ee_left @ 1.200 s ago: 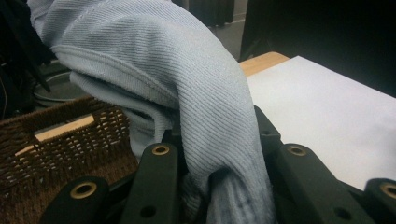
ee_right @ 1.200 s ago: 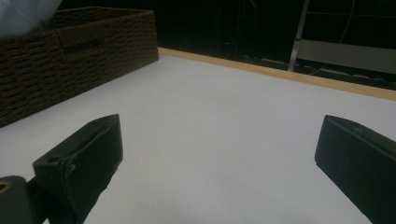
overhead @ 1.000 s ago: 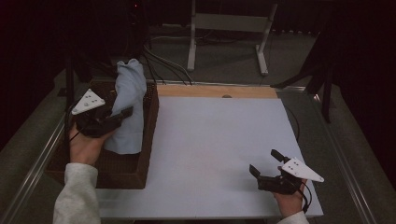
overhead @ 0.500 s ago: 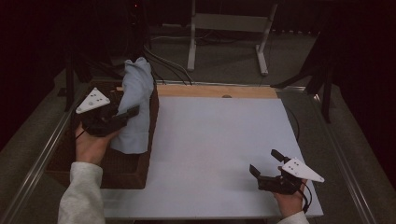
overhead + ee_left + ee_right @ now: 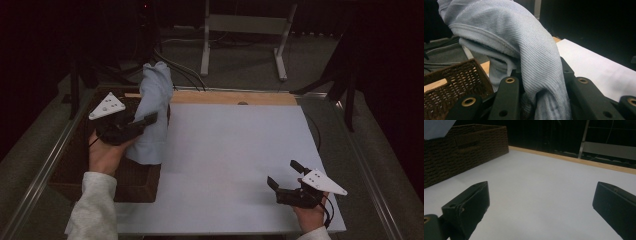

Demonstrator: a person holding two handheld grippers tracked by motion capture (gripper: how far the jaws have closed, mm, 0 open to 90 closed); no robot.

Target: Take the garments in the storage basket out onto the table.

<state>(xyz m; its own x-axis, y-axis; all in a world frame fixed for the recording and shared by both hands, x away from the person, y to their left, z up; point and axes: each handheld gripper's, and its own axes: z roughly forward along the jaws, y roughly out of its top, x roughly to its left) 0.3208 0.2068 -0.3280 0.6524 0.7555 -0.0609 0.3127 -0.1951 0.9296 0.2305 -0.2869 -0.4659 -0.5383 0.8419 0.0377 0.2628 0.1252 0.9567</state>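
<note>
Cloth [image 5: 154, 112], pale blue, is clamped by the left gripper [image 5: 145, 122] above the wicker basket [image 5: 75, 165] at nine o'clock; the right gripper [image 5: 285, 177] is held apart at five o'clock.

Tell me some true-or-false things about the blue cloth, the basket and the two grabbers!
1. The left gripper is shut on the light blue cloth. True.
2. The cloth lies flat on the white table. False: it hangs bunched up from the gripper, over the basket's edge.
3. The right gripper is open and holds nothing. True.
4. The brown woven basket sits at the table's right side. False: it sits at the left, by the left hand.
</note>
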